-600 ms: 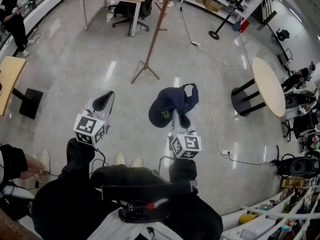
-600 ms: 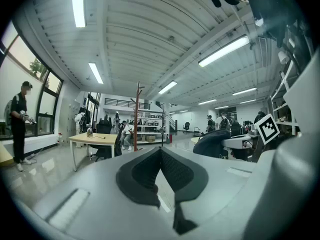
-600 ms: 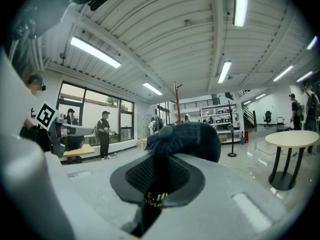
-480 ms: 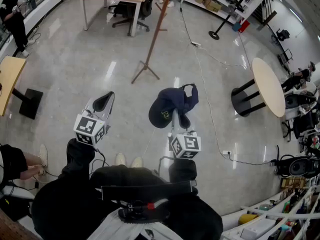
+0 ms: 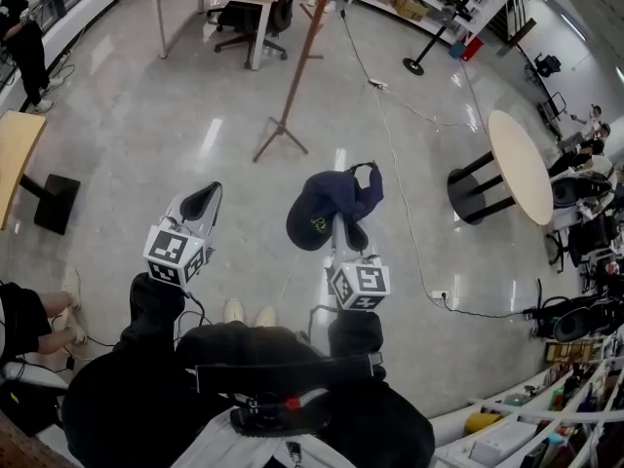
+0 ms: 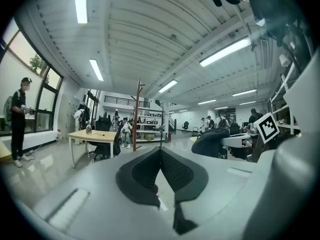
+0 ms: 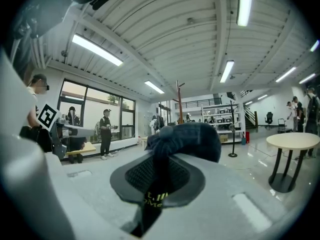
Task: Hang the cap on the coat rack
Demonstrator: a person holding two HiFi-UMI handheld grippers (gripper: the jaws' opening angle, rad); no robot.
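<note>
Glossy grey floor fills the head view, with the rack [image 5: 297, 66] rising at 12 o'clock and a round table [image 5: 522, 169] at 3 o'clock. The cap [image 5: 327, 208] hangs off the tip of the right tongs [image 5: 343, 230], at their 12 o'clock, above the floor. It is dark navy and crumpled, its back strap looped at its 1 o'clock. The left tongs [image 5: 200, 201] sit well apart from it, at its 9 o'clock, tip pointing up the frame.

Left gripper view: the black pads meet along a seam, clenched on nothing. The cap shows at 3 o'clock, on the other tongs, with the rack far off at 12 o'clock beside a desk [image 6: 92, 134].

Right gripper view: the jaws are clamped on a dark fold of the cap that carries yellowish letters. The rounded navy crown bulges just past the pads at 12 o'clock, and the rack's top shows beyond it.
</note>
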